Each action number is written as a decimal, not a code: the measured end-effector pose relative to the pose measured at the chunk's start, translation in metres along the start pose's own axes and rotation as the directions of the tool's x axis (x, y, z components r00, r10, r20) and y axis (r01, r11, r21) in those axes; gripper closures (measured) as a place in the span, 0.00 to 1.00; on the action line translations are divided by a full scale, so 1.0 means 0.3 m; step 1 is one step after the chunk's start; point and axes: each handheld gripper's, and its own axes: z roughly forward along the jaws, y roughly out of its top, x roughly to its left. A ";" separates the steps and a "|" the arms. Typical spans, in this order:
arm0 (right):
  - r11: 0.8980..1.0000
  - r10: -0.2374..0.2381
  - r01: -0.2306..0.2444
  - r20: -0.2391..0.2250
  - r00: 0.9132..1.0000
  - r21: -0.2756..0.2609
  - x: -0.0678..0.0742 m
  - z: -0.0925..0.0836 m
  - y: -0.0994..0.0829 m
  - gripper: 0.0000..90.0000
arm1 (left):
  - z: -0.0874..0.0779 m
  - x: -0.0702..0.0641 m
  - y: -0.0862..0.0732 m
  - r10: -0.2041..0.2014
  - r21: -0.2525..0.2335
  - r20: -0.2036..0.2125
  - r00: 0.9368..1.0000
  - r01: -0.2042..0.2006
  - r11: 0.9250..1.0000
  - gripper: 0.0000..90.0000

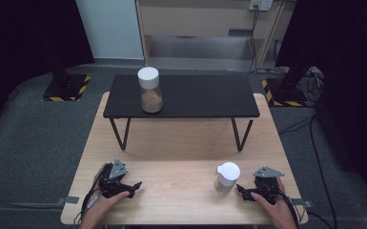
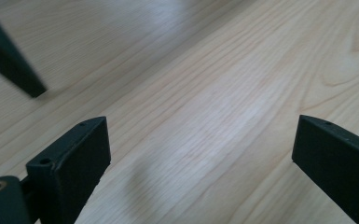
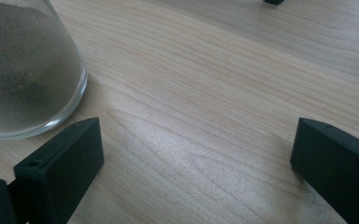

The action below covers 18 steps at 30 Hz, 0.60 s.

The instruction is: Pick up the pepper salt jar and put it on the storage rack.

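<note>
Two glass jars with white lids hold brown powder. One jar (image 1: 150, 90) stands on the left part of the black shelf (image 1: 195, 98). The other jar (image 1: 227, 178) stands on the wooden table (image 1: 181, 143) near its front right; its glass base (image 3: 25, 70) fills the upper left of the right gripper view. My right gripper (image 1: 240, 190) (image 3: 198, 163) rests low just right of that jar, jaws wide open with only bare wood between them. At the front left my left gripper (image 1: 134, 186) (image 2: 200, 158) lies open over bare wood.
The black shelf stands on thin metal legs (image 1: 119, 133) across the back half of the table; one leg (image 2: 9, 60) shows close in the left gripper view. Cables (image 1: 314, 143) run over the grey floor at the right.
</note>
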 end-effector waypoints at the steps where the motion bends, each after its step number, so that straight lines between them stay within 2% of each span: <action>1: 1.000 -0.002 0.002 -0.001 1.000 0.000 0.000 0.000 0.000 0.04 | -0.004 0.001 -0.006 -0.011 -0.002 -0.012 1.000 0.011 1.000 0.04; 5: 1.000 -0.003 0.003 -0.003 1.000 0.000 -0.001 -0.001 -0.001 0.04 | -0.009 -0.005 -0.013 -0.052 0.005 -0.078 0.996 0.053 0.999 0.03; 13: 1.000 -0.003 0.003 -0.004 1.000 0.000 -0.001 -0.002 -0.001 0.04 | 0.033 0.006 -0.010 -0.128 0.042 -0.111 0.986 0.133 0.990 0.03; 18: 1.000 -0.003 0.003 -0.005 1.000 0.001 0.000 -0.003 -0.002 0.04 | 0.042 0.008 -0.013 -0.154 0.045 -0.124 0.980 0.160 0.986 0.02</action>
